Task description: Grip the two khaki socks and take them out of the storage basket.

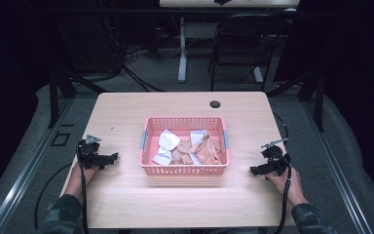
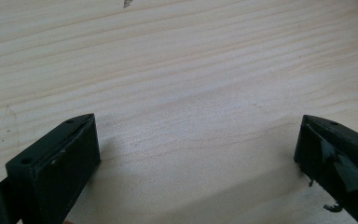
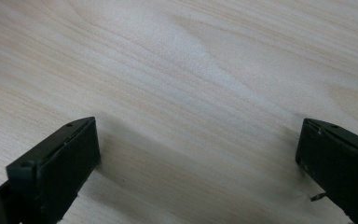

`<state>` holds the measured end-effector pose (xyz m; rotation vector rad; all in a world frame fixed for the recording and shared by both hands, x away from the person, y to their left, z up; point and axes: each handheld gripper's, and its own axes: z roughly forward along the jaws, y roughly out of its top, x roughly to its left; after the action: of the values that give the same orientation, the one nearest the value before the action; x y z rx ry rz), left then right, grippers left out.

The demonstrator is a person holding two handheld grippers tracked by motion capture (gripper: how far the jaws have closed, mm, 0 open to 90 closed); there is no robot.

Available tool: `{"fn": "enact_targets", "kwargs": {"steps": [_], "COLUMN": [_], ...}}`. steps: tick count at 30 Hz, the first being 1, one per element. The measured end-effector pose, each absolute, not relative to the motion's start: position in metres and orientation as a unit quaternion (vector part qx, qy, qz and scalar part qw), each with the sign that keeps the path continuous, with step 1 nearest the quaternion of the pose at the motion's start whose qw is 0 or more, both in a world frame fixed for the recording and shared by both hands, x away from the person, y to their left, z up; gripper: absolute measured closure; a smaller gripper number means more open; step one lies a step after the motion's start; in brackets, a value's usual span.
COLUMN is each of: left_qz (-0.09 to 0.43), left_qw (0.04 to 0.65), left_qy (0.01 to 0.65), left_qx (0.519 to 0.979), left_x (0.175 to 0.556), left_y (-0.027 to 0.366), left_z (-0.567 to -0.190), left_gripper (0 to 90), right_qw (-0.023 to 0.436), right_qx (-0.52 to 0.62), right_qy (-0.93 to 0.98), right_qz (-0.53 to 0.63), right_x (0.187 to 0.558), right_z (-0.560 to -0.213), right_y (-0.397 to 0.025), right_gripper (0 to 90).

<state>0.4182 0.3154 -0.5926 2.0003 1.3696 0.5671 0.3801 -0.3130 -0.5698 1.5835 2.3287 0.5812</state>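
A pink basket (image 1: pixel 184 169) sits at the middle of the table (image 1: pixel 126 112), holding crumpled tan and white cloths (image 1: pixel 190 147) (they fill its floor loosely). At nine o'clock from the basket, well apart, the left hand-held gripper (image 1: pixel 111 158) rests released, its jaws spread wide over bare wood in the left gripper view. At three o'clock, the right hand-held gripper (image 1: pixel 254 170) is likewise released, jaws wide apart, grasping nothing.

A pink plastic lattice basket (image 1: pixel 184 168) sits at the centre of the frame on the pale wooden table (image 1: pixel 126 117), holding crumpled tan and white cloths (image 1: pixel 191 147).
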Motion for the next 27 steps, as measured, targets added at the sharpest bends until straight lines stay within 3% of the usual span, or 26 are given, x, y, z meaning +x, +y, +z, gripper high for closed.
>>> {"fn": "enact_targets", "kwargs": {"steps": [27], "left_qz": [0.213], "left_qw": [0.321], "left_qy": [0.516], "left_qx": [0.765], "left_x": [0.4188], "left_y": [0.3152], "left_z": [-0.5925], "left_gripper": [0.0], "right_qw": [0.127], "right_qx": [0.550], "right_qy": [0.807], "right_qz": [0.175], "right_x": [0.3812], "right_z": [-0.5665], "right_y": [-0.3099], "right_gripper": [0.0]}}
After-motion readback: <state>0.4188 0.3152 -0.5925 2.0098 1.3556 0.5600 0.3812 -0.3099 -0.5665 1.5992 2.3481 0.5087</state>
